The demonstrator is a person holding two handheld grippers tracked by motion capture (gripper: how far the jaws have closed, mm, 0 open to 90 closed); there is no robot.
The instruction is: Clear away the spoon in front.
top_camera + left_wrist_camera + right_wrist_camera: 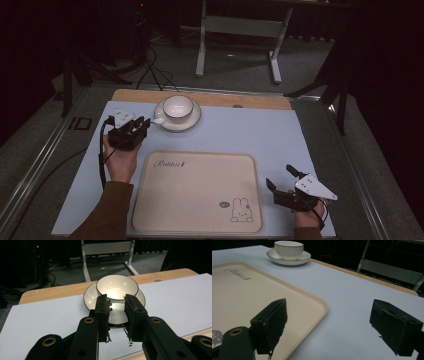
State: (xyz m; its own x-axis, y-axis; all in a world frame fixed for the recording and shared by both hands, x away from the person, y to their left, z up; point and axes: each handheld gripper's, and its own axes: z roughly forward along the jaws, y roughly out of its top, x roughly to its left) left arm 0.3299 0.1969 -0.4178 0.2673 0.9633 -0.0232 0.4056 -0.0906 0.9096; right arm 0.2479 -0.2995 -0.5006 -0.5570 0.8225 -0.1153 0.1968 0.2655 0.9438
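High view: right gripper [283,181] idles wide open, empty, near-right by the tray [200,220], prob. waiting. Left gripper [140,121] far-left w/ jaws narrowed around the saucer [190,121] rim under the cup [178,106]; contact unclear, likely to lift both onto tray.

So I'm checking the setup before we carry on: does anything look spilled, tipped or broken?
Nothing stands out. The cup sits upright on its saucer, the tray lies flat and bare on the mat, nothing spilled.
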